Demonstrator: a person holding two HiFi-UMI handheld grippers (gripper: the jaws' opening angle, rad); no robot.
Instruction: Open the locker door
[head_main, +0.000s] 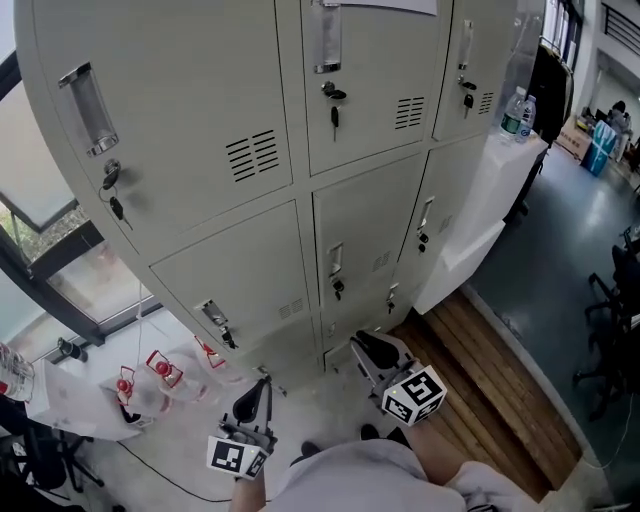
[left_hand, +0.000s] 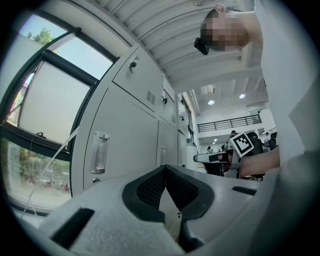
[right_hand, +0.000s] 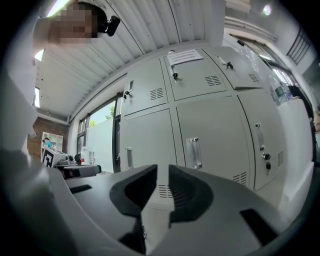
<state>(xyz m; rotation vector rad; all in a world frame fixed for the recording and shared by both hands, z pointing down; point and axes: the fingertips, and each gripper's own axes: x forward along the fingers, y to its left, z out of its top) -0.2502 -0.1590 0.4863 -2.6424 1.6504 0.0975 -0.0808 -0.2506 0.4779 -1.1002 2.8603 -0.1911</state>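
A bank of grey lockers (head_main: 250, 150) fills the head view, and every door I see is closed. Keys hang from the locks, such as the one below a recessed handle (head_main: 337, 262) on the lower middle door (head_main: 370, 225). My left gripper (head_main: 262, 385) hangs low near the floor in front of the bottom row, shut and empty. In its own view the left gripper (left_hand: 165, 169) points along the locker fronts past a handle (left_hand: 99, 152). The right gripper (head_main: 362, 345) is held low to its right, clear of the doors. In its own view the right gripper (right_hand: 162, 170) holds nothing, only a thin slit between the jaws, and faces a handle (right_hand: 193, 152).
A white counter (head_main: 480, 215) with water bottles (head_main: 518, 112) stands against the lockers at the right, above a strip of wooden floor (head_main: 500, 390). Red-capped items in a clear bag (head_main: 150, 385) lie at the left by a window (head_main: 70, 260). Black chairs (head_main: 615, 320) stand far right.
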